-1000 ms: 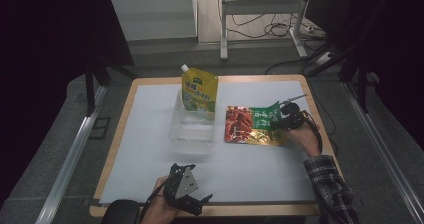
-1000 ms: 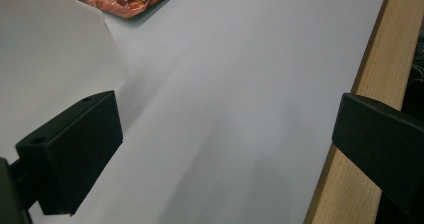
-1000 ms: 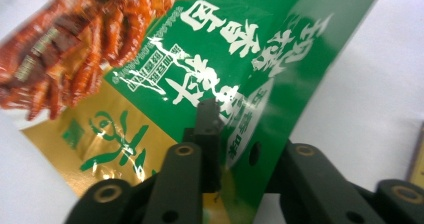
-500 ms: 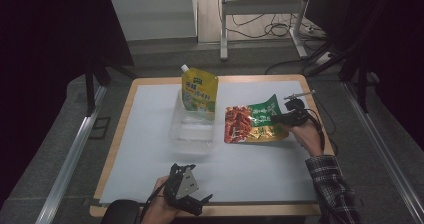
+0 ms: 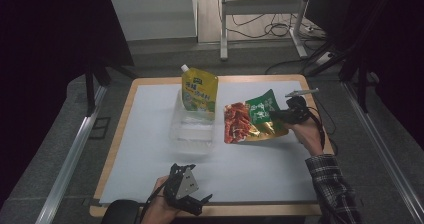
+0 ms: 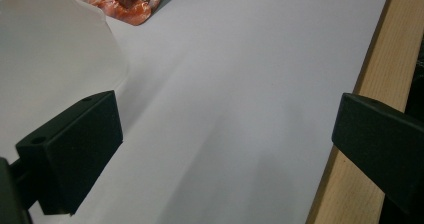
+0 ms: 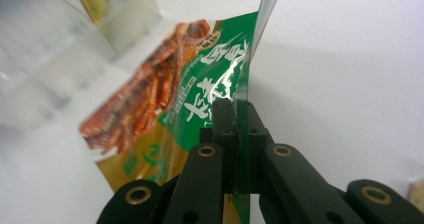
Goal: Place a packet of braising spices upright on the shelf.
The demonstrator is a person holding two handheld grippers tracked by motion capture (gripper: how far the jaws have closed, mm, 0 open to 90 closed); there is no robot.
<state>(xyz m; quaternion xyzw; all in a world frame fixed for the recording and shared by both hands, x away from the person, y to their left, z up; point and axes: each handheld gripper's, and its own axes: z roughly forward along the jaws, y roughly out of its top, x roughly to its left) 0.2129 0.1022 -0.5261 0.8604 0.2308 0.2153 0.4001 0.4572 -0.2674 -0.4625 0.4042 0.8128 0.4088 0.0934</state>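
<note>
Green and red foil, the snack packet [image 5: 252, 120] sits on the right half of the white worktop [image 5: 150, 109], and your right gripper [image 5: 286, 115] has its jaws clamped flat on the packet's green edge. In the right gripper view that edge [image 7: 240, 109] stands between the two black jaws, pressed from both sides, while the red printed half trails down toward the worktop. From above, the green end is tilted up off the surface and the far red end looks to rest on it (whether it truly touches, you cannot tell).

Just left of the packet stands a clear plastic tub [image 5: 192, 129], with a yellow spouted pouch [image 5: 199, 90] leaning upright at its far end.

Your left gripper [image 5: 192, 202] rests near the front edge of the worktop, well apart from the packet. In the left gripper view its jaws stand wide with nothing between them but bare white surface, the tub's wall [image 6: 55, 54] just beside one jaw
</note>
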